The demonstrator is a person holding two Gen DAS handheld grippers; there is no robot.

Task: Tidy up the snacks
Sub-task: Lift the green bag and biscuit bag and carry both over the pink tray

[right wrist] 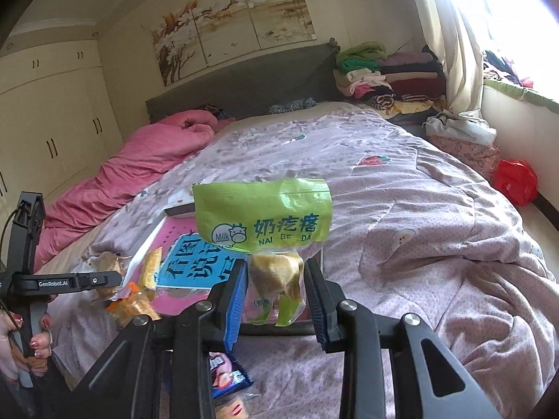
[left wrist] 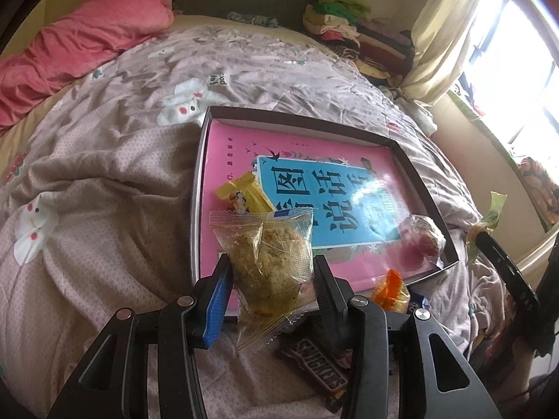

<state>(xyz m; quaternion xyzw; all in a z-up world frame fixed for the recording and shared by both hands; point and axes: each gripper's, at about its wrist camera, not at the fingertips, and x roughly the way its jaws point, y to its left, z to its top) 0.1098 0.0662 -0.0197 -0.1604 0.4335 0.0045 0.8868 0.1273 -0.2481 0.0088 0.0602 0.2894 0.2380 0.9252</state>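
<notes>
The left gripper is closed on a clear packet of crumbly brown cake, which hangs upright between the pads above the near edge of a shallow dark box. The box lies on a bed quilt and has a pink and blue printed sheet on its bottom. Inside the box, a yellow wrapped bar rests at the left side and a clear packet with a red filling sits in the near right corner. An orange packet and a brown chocolate bar lie on the quilt just outside the near edge.

The right gripper is closed on a green milk snack bag, gripped at its lower clear section, with the printed top standing above the pads. The bag is held over the near right part of the box. A blue packet lies on the quilt below this gripper.
</notes>
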